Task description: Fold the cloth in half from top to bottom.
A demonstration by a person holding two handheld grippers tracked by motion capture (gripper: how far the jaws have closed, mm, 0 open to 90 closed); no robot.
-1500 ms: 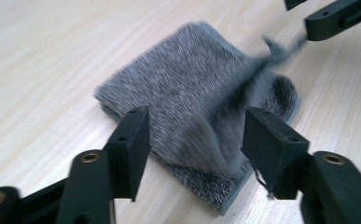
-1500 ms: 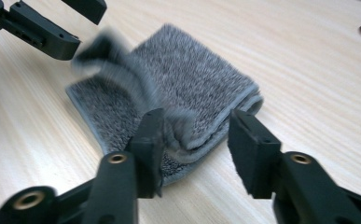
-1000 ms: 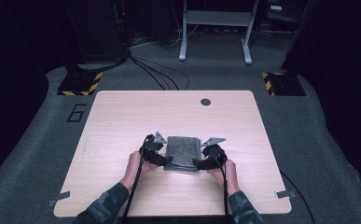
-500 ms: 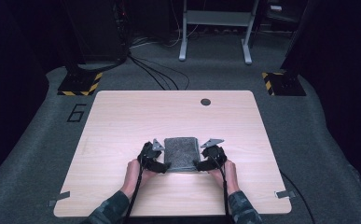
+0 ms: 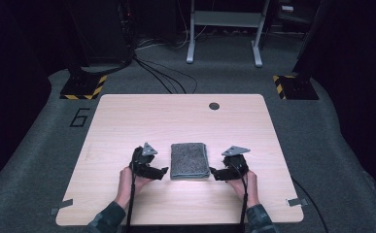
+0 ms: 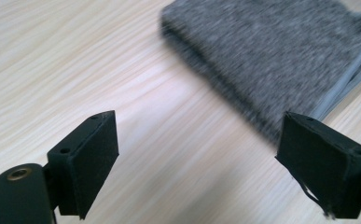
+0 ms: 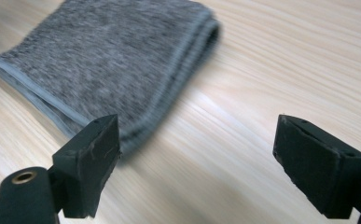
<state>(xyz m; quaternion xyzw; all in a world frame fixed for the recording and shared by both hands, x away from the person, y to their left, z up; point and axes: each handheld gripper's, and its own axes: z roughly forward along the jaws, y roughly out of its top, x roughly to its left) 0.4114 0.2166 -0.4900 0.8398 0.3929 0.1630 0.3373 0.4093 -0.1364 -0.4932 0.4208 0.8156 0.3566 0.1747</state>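
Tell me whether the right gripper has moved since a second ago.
Yes. The right gripper has pulled off the folded grey towel, out toward the table's right edge, and now stands open beside it.

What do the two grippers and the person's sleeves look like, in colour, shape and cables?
Both the left gripper and the right gripper are black, and each carries a grey three-cornered plate on top. Their fingers are flat, black, block-shaped pads, with small screw holes in their edges and a brass-coloured rivet near the base. A black cable trails from each gripper back along the forearm. The sleeves are dark with a greenish pattern.
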